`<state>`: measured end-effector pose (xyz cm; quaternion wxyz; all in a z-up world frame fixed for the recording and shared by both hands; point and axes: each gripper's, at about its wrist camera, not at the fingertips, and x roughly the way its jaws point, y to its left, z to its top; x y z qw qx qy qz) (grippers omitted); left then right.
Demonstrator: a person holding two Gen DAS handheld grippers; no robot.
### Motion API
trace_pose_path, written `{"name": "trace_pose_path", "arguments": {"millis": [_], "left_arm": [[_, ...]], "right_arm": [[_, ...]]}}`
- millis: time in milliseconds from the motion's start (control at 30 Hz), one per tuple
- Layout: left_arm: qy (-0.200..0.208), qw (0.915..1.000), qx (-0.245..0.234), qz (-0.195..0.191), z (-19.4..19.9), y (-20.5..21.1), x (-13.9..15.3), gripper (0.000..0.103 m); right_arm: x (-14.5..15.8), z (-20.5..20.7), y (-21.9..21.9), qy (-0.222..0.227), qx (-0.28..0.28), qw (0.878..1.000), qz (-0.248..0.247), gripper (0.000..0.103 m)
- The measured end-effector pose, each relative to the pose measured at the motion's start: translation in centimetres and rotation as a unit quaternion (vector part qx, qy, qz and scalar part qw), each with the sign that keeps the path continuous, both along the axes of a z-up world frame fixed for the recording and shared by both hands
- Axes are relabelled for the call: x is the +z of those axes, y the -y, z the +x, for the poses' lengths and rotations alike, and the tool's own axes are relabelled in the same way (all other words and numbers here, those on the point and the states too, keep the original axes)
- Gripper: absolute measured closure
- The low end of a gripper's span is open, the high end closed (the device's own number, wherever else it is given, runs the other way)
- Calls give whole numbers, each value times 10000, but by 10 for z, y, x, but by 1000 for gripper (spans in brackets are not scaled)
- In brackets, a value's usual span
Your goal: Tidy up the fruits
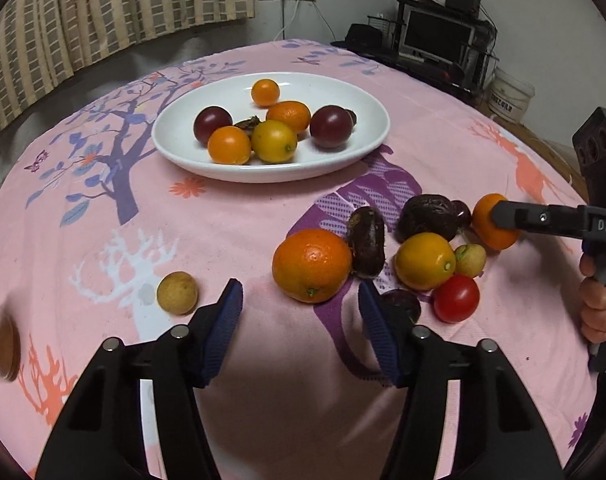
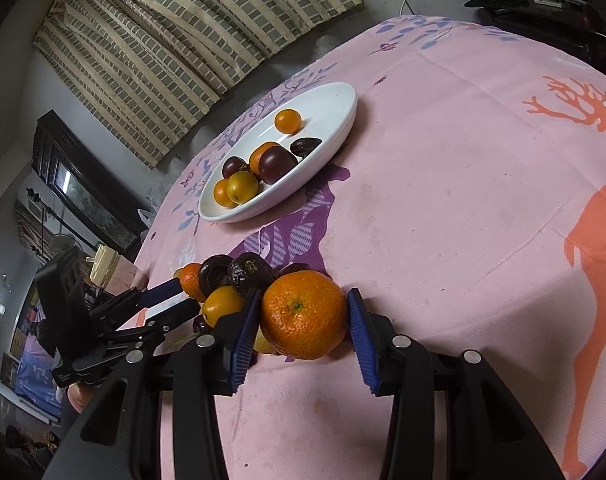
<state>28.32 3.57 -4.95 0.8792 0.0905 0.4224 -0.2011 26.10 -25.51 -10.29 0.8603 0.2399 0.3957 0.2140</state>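
A white oval plate [image 1: 171, 140] holds several small fruits: orange, yellow and dark red; it also shows in the right wrist view [image 2: 335, 136]. Loose fruit lies on the pink cloth: a large mandarin [image 1: 311, 265], dark fruits [image 1: 367, 241], a yellow fruit [image 1: 425, 261], a red tomato [image 1: 456, 298], a tan longan [image 1: 177, 293]. My left gripper [image 1: 300, 304] is open and empty, just short of the large mandarin. My right gripper [image 2: 303, 314] is open with its pads on either side of another mandarin [image 2: 304, 314], which rests on the cloth [image 1: 497, 222].
The round table has a pink patterned cloth [image 2: 443, 208]. A brown object [image 1: 1, 344] sits at the left edge. A curtain, a monitor shelf [image 1: 439, 36] and a white bucket [image 1: 509, 94] stand beyond the table.
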Motion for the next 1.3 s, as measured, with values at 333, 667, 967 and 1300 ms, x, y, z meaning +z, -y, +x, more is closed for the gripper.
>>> {"name": "trace_pose_path", "arguments": {"millis": [333, 667, 967, 1300], "left_arm": [[-109, 9996, -210, 121, 19, 15, -13, 60], [108, 9999, -10, -116, 9, 1, 5, 61], [550, 9963, 202, -621, 58, -4, 58, 61], [259, 9971, 657, -291, 159, 11, 44, 61]], "right_arm": [[-1, 0, 0, -11, 75, 9999, 78, 58], [12, -8, -6, 397, 167, 9991, -15, 58], [74, 59, -34, 1258, 213, 9896, -662, 58], [58, 155, -58, 1086, 222, 9837, -1419, 58]]}}
